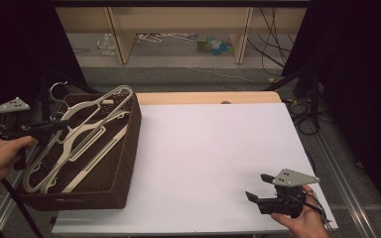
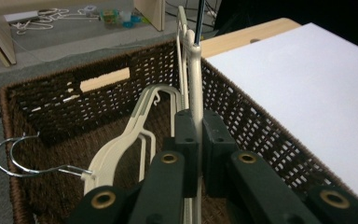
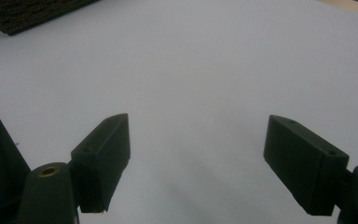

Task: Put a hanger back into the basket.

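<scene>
Your left gripper (image 2: 193, 140) is clamped on a cream plastic hanger (image 2: 195, 74) over the brown wicker basket (image 1: 129, 148), left of frame. Light, stiff, slick; hold near the neck. Right gripper (image 1: 259, 187) is wide, empty.

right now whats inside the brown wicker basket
Several cream hangers lie piled in the wicker basket; the left gripper is clamped on one. The hangers cover much of the basket floor.

One brown wicker basket (image 1: 124, 163) stands at the left edge of one white table (image 1: 213, 158). Cream plastic hangers (image 1: 87, 131) lie piled in it: at least three, the exact number not countable. Two grippers are present, left gripper (image 2: 199, 135) and right gripper (image 3: 196, 158).
</scene>
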A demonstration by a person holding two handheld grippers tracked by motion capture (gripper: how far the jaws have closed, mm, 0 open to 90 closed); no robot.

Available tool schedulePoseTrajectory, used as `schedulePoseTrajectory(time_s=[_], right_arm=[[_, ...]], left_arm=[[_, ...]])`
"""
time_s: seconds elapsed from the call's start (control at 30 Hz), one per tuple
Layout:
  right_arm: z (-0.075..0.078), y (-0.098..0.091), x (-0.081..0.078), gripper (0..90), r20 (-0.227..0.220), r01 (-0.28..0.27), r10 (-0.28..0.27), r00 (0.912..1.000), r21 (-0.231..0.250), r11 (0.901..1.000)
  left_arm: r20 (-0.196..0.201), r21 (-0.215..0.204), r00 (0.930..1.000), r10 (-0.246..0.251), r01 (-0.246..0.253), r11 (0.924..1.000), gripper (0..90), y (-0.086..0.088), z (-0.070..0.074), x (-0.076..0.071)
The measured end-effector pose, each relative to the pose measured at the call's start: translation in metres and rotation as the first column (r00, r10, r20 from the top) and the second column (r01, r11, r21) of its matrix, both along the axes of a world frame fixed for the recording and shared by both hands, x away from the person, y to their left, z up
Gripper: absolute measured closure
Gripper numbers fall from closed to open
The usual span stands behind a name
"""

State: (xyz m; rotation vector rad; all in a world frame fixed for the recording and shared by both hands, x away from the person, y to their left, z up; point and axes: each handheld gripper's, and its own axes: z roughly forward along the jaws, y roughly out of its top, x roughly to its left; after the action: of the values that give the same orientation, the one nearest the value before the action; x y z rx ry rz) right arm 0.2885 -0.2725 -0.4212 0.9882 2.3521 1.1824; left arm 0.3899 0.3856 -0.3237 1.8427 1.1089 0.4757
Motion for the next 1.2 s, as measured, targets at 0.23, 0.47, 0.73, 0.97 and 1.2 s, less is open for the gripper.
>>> schedulePoseTrajectory(time_s=[0.23, 0.47, 0.73, 0.97, 1.2], right_arm=[[-0.001, 0.001, -0.001, 23.8, -0.001, 0.007, -0.007, 1.0000, -0.001, 1.0000], [-0.001, 0.001, -0.001, 23.8, -0.001, 0.008, -0.008, 1.0000, -0.013, 0.9999], [-0.002, 0.001, 0.000, 23.5, 0.003, 0.003, -0.003, 1.0000, -0.005, 1.0000], [-0.002, 0.003, 0.000, 23.5, -0.005, -0.005, 0.005, 1.0000, -0.006, 1.0000], [-0.003, 0.003, 0.001, 23.5, -0.006, -0.007, 0.007, 1.0000, -0.006, 1.0000]], left_arm=[[-0.053, -0.029, 0.9986, 0.007, -0.008, 0.9996, 86.1, 0.000, -0.017, 0.004], [-0.102, -0.041, 0.9946, 0.018, -0.022, 0.9989, 85.9, -0.007, -0.038, 0.013], [-0.161, -0.041, 0.9841, 0.073, -0.081, 0.9959, 85.5, -0.006, -0.061, 0.019], [-0.194, 0.001, 0.9655, 0.173, -0.176, 0.9843, 82.1, 0.004, -0.078, 0.021], [-0.196, 0.048, 0.9479, 0.251, -0.246, 0.9680, 74.6, 0.007, -0.083, 0.022]])
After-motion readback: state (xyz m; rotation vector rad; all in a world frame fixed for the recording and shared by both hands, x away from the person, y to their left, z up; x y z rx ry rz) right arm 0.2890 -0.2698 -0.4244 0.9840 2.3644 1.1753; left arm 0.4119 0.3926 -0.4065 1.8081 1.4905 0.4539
